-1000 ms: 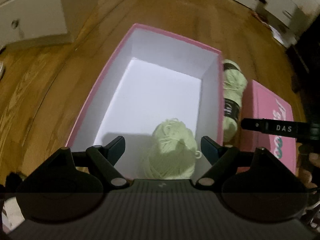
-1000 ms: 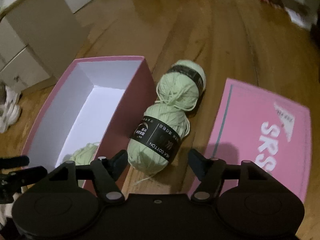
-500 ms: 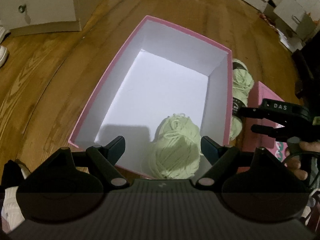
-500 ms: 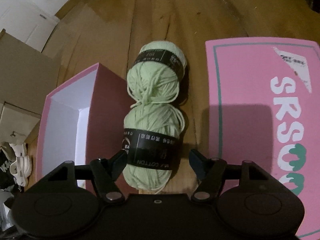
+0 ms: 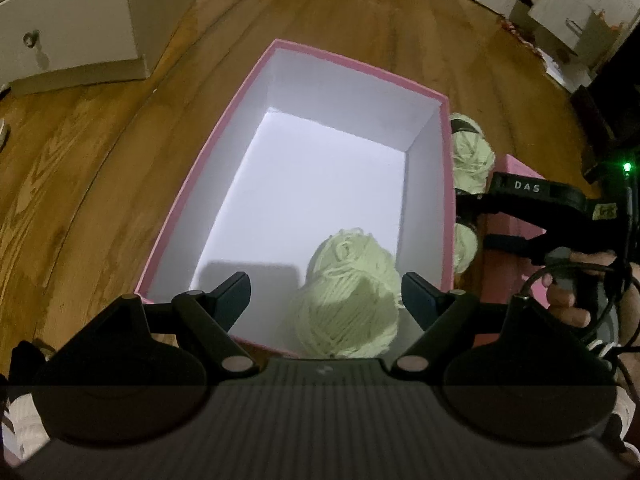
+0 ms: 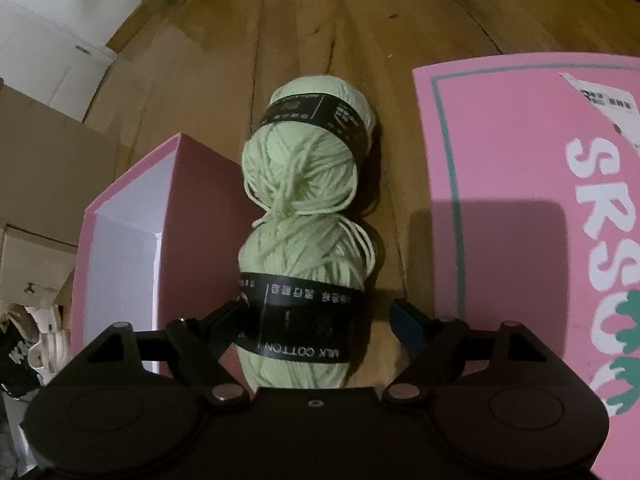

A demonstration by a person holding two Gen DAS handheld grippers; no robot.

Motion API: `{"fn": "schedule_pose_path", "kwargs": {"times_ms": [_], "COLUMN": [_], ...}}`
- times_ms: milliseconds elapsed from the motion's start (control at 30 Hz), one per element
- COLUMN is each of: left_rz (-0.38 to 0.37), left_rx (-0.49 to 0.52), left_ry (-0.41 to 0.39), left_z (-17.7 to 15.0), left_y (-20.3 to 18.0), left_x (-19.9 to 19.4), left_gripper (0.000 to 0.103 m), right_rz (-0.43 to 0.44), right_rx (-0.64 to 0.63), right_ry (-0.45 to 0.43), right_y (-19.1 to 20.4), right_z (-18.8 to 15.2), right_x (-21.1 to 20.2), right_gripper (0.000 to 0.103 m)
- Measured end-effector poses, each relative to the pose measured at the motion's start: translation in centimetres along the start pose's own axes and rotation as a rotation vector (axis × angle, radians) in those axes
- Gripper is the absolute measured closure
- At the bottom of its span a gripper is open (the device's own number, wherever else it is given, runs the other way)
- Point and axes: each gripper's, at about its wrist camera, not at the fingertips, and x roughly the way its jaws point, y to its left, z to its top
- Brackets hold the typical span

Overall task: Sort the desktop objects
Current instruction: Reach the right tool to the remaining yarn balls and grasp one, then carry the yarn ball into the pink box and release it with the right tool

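Two green skeins lie end to end in the floor strip between the pink box (image 6: 200, 216) wall and pink lid (image 6: 520, 208). Right tool (image 6: 316, 316), spread wide, straddles the near skein (image 6: 304, 276). Left tool (image 5: 326, 294), released, hovers over the box's near edge above a boxed skein (image 5: 348, 304).

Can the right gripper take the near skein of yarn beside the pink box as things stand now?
Probably yes. The right gripper is open with its fingers on either side of the near skein, nothing between them. The pink box wall stands close on the left.
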Motion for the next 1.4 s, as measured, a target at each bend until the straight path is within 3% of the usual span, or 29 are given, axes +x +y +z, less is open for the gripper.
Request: {"fn": "schedule_pose_path", "kwargs": {"times_ms": [200, 367, 533, 700, 833, 1033, 1167, 1400], "left_rz": [-0.001, -0.047, -0.028, -0.036, -0.033, -0.022, -0.035, -0.014], "left_rx": [-0.021, -0.105, -0.079, -0.042, 0.023, -0.042, -0.013, -0.04], "left_ry": [0.01, 0.036, 0.047, 0.031, 0.01, -0.015, -0.037, -0.076], "left_z": [0.0, 0.1, -0.1, 0.2, 0.2, 0.9, 1.1, 1.6], "left_y": [0.4, 1.0, 0.9, 1.1, 1.1, 1.9, 1.9, 2.8], "left_x": [0.0, -0.1, 0.3, 0.0, -0.5, -1.2, -2.0, -3.0], "left_gripper": [0.02, 0.02, 0.02, 0.02, 0.02, 0.02, 0.02, 0.02], "right_rz": [-0.014, -0.042, -0.065, -0.077, -0.024, 0.122, 0.215, 0.305], "right_rx": [-0.011, -0.062, -0.124, -0.136, -0.109, -0.129, -0.202, -0.275], "right_ry": [0.014, 0.011, -0.025, -0.063, -0.082, -0.136, -0.182, -0.099], "right_y": [1.0, 1.9, 2.7, 3.2, 2.7, 3.9, 6.0, 8.9], "right_z": [0.2, 0.0, -0.9, -1.8, -1.6, -1.1, -2.3, -3.9], "right_x": [0.7, 1.8, 1.5, -0.1, -2.7, -6.5, -8.2, -6.2], "right_gripper": [0.018, 0.019, 0.038, 0.043, 0.043, 0.043, 0.042, 0.042]}}
